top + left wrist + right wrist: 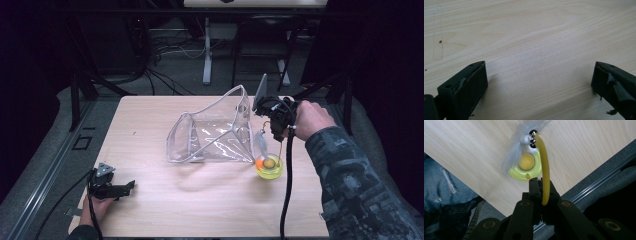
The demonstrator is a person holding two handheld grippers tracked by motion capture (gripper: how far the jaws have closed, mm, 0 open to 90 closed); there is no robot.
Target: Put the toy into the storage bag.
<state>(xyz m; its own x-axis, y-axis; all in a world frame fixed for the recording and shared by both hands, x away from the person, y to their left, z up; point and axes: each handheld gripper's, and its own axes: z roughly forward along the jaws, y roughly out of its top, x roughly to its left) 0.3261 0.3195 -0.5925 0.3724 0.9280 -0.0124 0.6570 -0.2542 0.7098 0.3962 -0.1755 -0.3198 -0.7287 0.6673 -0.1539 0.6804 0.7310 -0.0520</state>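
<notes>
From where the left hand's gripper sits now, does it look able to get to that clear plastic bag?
Probably yes. The left gripper rests open near the table's front left corner, and bare wood lies between it and the clear bag. It would need a forward reach.

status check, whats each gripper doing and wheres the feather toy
Right gripper shut on yellow wand, feather dangling over the yellow dish. Left gripper open, idle on table. Clear bag just beside the dish, not blocking.

The left gripper (131, 186) rested low with its jaws spread wide (hand beneath it), while the right gripper (276, 134) hung raised, jaws clamped together, pointing down.
</notes>
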